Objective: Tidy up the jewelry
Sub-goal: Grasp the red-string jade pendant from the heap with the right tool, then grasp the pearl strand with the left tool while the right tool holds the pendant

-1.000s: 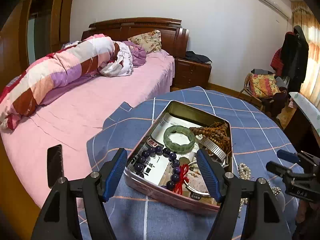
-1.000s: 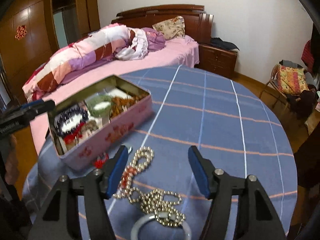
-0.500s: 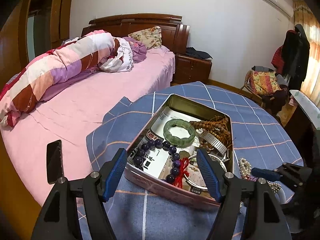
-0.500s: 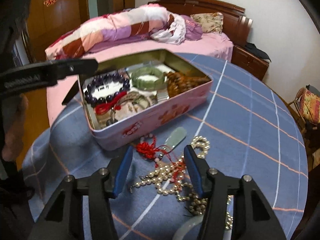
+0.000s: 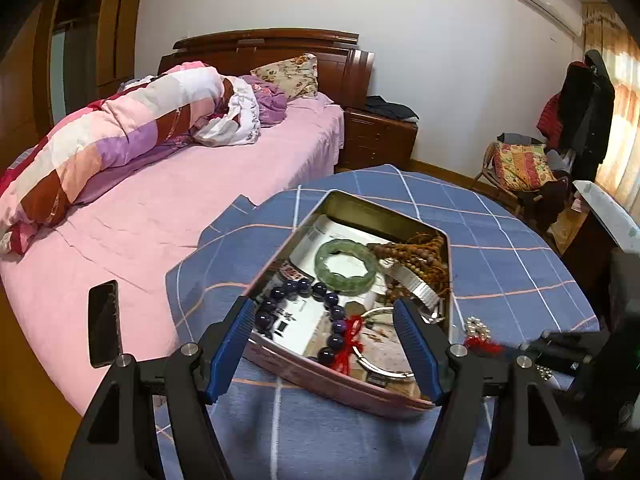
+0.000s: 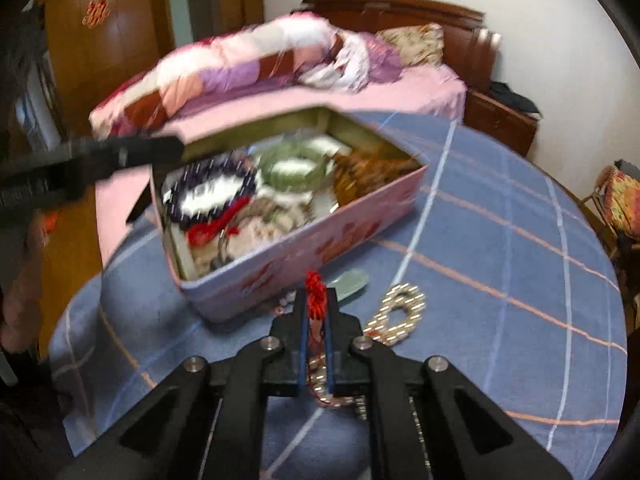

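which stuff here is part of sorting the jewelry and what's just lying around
Part of the job:
- pink tin
- green bangle
- purple bead bracelet
- red-knotted cord, in the right gripper
- pearl strand

Lying about:
- phone
- quilt
- nightstand

Motion blur smeared the pink tin's [image 6: 304, 240] contents; the pearl necklace [image 6: 400, 314] ran hidden under the right hand-held gripper [image 6: 316, 320], whose red cord's [image 6: 315, 294] lower end was hidden between the fingers.
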`<state>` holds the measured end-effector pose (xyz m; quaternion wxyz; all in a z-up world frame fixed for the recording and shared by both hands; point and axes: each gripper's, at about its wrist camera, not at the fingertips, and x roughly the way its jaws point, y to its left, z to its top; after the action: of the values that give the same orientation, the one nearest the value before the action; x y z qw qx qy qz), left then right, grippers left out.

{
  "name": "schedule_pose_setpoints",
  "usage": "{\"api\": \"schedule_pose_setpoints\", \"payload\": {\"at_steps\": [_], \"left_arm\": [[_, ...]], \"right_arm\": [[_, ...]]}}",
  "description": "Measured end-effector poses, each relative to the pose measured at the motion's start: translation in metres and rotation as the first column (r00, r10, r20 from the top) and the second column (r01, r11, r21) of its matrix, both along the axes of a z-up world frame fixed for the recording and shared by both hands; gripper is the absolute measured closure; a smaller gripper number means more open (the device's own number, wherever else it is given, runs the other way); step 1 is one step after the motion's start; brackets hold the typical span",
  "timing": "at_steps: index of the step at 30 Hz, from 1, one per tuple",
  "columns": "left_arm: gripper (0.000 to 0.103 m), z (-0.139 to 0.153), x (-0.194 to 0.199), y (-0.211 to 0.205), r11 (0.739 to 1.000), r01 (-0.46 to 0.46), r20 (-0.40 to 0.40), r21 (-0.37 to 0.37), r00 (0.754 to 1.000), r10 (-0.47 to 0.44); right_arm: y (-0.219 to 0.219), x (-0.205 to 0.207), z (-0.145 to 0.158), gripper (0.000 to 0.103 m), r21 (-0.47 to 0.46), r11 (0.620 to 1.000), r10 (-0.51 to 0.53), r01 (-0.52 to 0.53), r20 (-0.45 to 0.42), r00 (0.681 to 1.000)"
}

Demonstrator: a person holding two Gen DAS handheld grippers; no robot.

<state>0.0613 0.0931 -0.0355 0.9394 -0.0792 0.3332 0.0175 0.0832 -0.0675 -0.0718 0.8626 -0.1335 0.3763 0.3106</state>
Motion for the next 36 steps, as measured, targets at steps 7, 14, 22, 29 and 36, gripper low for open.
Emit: {"api": "schedule_pose_setpoints", "payload": {"at_steps": [7, 14, 22, 29, 36], "left_arm": [[0.031, 0.005, 0.001, -0.027, 0.998, 0.063, -0.001, 0.030, 0.998, -0.063], [0.031, 0.007, 0.006, -0.079, 0.980, 0.181, -0.010, 0.089, 0.984, -0.181], [0.031, -0.012, 0.021, -0.136, 0.945, 0.289, -0.079, 0.151, 0.957, -0.280], [0.062, -0.042, 0.042, -0.155, 0.931, 0.344, -0.205, 0.121, 0.926, -0.316], [0.084, -0.058, 0.050, -0.160, 0.930, 0.355, -0.271, 0.093, 0.908, -0.320]], "right_arm": [[-0.043, -0.003, 0.041, 0.095, 0.099, 0.990, -0.110, 0.102, 0.083, 0.990], [-0.088, -0.001, 0.061, 0.095, 0.171, 0.964, -0.227, 0.205, 0.118, 0.967], [-0.125, 0.000, 0.061, 0.095, 0.228, 0.933, -0.310, 0.280, 0.108, 0.945], [-0.144, 0.002, 0.050, 0.095, 0.270, 0.912, -0.339, 0.310, 0.069, 0.938], [-0.147, -0.001, 0.047, 0.095, 0.295, 0.907, -0.333, 0.301, 0.062, 0.941]]}}
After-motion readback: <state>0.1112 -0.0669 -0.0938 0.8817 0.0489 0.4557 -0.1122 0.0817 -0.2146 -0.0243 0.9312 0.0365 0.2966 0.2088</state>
